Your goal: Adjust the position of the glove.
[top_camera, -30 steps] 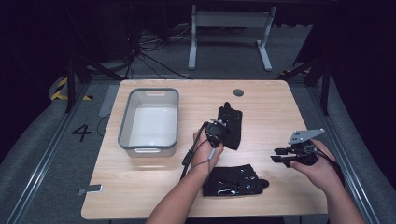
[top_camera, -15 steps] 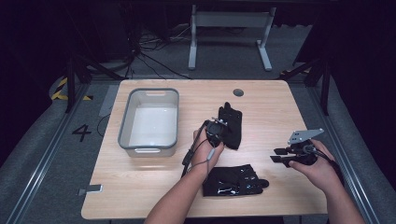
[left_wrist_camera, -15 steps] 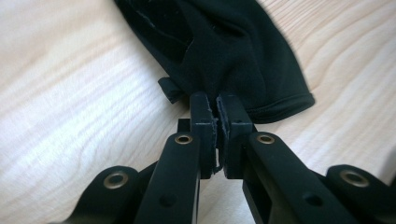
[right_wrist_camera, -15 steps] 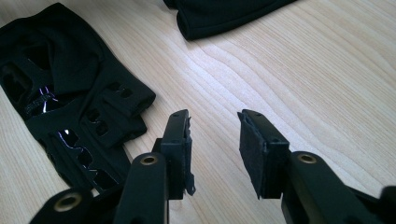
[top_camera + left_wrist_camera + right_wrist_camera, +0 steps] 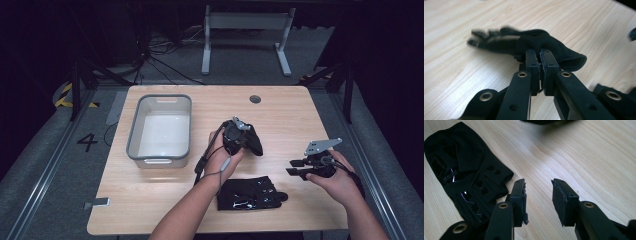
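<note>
Here, a black fabric glove (image 5: 541, 45) is pinched at its cuff end between the fingers (image 5: 532, 67) of the left gripper (image 5: 239, 131), which are clenched tight on the cloth, as is seen in the left gripper view. In that view the glove is stretched away from the gripper toward the far left, its finger end blurred and hanging just above the light wooden tabletop (image 5: 165, 195); whether that end is touching the wood cannot be told. In the high view the same glove (image 5: 250, 142) is seen near the middle of the tabletop, partly covered by the left hand (image 5: 222, 157). A second black glove with glossy patches and small cut-outs (image 5: 247, 192) is laid flat at the near edge, between the two forearms. The right gripper (image 5: 296, 167) is held low over the right part of the tabletop, near that second glove; its fingers (image 5: 520, 195) are released and spread apart, with bare wood between them, and the flat glove (image 5: 466, 175) is seen just to their left in the right gripper view. An empty grey plastic tub with a white inside (image 5: 134, 142) is stood on the left part of the tabletop, well apart from both gloves.
</note>
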Tool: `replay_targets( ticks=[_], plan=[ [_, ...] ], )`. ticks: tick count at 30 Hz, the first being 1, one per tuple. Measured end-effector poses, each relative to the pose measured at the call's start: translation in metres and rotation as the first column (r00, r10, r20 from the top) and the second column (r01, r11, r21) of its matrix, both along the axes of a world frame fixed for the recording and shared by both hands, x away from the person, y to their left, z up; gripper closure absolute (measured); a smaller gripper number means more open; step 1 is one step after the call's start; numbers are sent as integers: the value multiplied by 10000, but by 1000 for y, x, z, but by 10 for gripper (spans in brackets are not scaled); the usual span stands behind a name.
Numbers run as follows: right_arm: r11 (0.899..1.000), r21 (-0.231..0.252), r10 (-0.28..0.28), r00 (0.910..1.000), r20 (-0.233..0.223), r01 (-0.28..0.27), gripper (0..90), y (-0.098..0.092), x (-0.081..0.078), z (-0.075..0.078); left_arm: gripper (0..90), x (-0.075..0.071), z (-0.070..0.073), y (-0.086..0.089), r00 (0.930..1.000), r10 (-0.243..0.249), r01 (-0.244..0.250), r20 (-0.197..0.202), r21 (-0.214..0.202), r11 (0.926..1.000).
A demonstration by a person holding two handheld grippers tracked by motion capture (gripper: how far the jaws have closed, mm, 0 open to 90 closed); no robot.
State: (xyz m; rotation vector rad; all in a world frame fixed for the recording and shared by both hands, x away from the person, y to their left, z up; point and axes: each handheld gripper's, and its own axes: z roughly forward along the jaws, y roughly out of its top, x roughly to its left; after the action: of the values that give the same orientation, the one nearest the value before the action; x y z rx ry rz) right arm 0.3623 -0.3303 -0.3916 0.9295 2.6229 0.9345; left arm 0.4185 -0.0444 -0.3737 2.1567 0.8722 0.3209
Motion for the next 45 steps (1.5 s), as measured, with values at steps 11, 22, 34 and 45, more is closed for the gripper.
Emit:
replay_targets(
  ticks=[11, 22, 34, 45],
  plan=[
    [9999, -44, -94, 10000, 12, 94, 635, -3, -1, 1, 864, -38, 50, 26, 9901, -1150, 1238, 808, -1132, 9858],
    [9998, 1, -191, 9998, 53, 191, 632, -6, -3, 3, 864, -84, 72, 14, 9421, -3190, 3285, 1030, -937, 9398],
    [9997, -40, -258, 9997, 12, 258, 630, -8, -2, 1, 863, -90, 53, 2, 8902, -4489, 4539, 772, -675, 8885],
    [9997, -29, -261, 9996, -76, 260, 625, -8, 0, 0, 860, -87, 24, 15, 8635, -5027, 5000, -406, -616, 8638]
  ],
)
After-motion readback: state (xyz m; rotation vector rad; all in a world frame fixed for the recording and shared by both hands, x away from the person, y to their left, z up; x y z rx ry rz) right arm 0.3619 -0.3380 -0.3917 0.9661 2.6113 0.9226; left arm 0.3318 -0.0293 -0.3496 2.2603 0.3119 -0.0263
